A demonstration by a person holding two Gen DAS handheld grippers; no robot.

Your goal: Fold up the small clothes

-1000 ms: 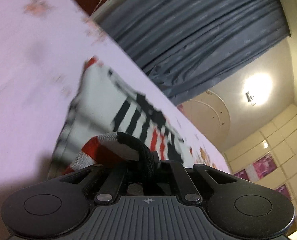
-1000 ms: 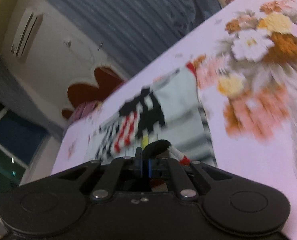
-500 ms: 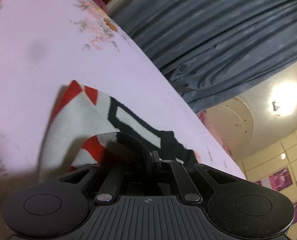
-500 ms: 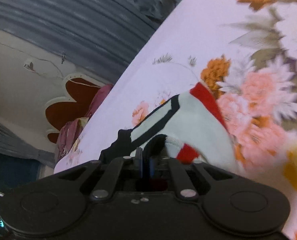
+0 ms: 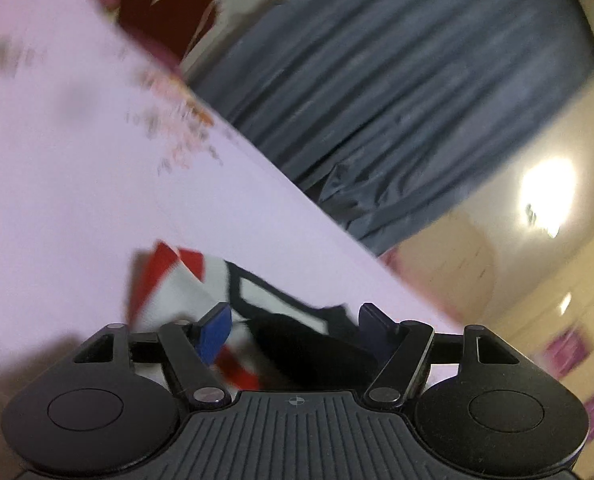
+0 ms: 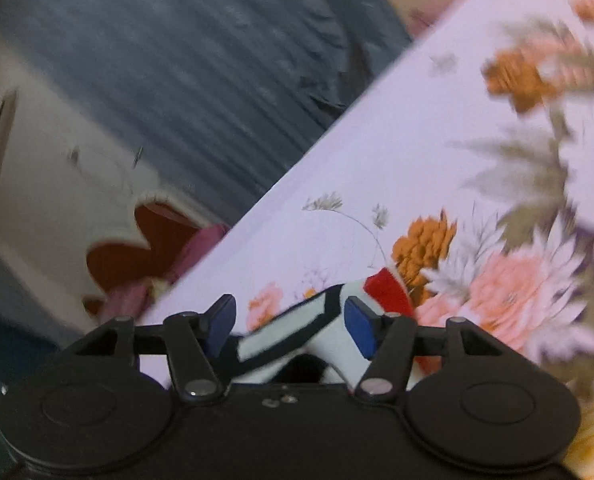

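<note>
A small white garment (image 5: 177,300) with red and black trim lies folded on the lilac floral bedsheet (image 5: 77,200). My left gripper (image 5: 297,330) is open, its blue pads on either side of the garment's black edge, not pinching it. In the right wrist view the same garment (image 6: 297,336) lies between the spread blue pads of my right gripper (image 6: 293,324), which is open too. Both views are blurred by motion.
Grey curtains (image 5: 377,80) hang past the bed's far edge. A dark red scalloped headboard (image 6: 137,248) and pink pillows (image 6: 201,248) stand at one end. Large flower prints (image 6: 517,280) cover the sheet on the right. A ceiling lamp (image 5: 549,188) glares.
Both grippers were shut on the garment's edge and carried it forward over itself. Now both have opened and let go; the garment lies folded on the sheet.
</note>
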